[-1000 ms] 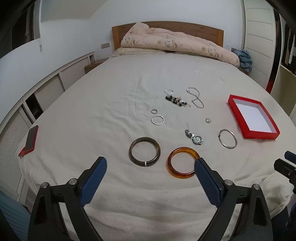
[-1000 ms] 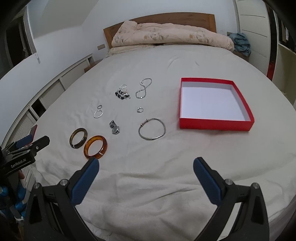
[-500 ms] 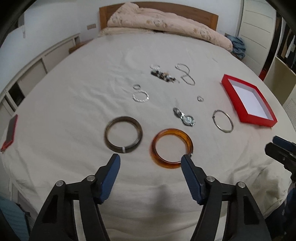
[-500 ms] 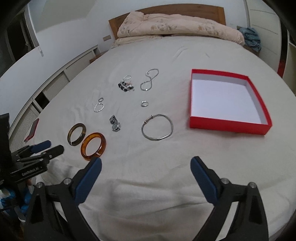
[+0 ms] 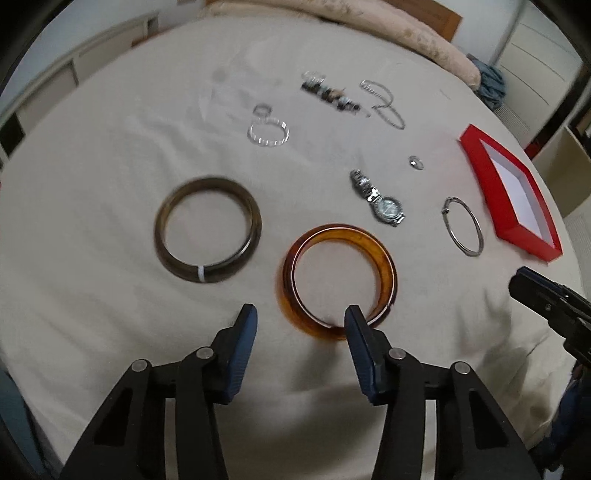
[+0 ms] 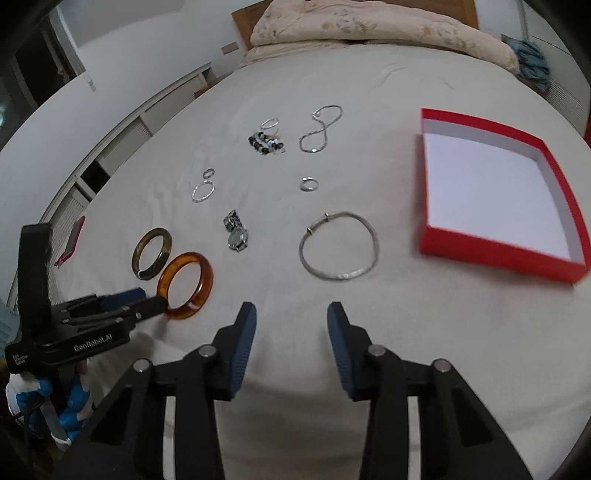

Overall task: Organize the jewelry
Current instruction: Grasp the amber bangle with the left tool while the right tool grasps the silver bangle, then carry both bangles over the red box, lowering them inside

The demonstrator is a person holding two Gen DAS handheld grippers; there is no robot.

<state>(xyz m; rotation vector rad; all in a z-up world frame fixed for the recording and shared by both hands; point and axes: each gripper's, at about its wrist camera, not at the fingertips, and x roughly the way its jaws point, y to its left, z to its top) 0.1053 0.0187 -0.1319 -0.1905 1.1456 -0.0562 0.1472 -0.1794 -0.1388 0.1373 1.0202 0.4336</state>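
Jewelry lies spread on a cream bed sheet. An amber bangle (image 5: 384,254) lies just ahead of my open left gripper (image 5: 301,325); the right fingertip (image 5: 354,321) overlaps its near rim. A dark brown bangle (image 5: 208,229) lies to its left. A silver watch (image 5: 384,205), a thin silver bangle (image 5: 463,225) and a small ring (image 5: 416,161) lie further right. The open red box (image 6: 491,184) has a white inside. My right gripper (image 6: 291,317) is open and empty, short of the thin silver bangle (image 6: 338,245). The amber bangle (image 6: 186,284) shows at the left gripper's tips (image 6: 147,301).
A silver chain necklace (image 6: 319,129), a dark beaded bracelet (image 6: 266,142) and small silver rings (image 6: 203,190) lie further back. A folded duvet (image 6: 369,29) lies at the headboard. A red phone (image 6: 72,240) rests at the bed's left edge.
Both grippers have moved forward and down toward the sheet, and their jaws have narrowed. The left gripper has come up to the amber bangle.
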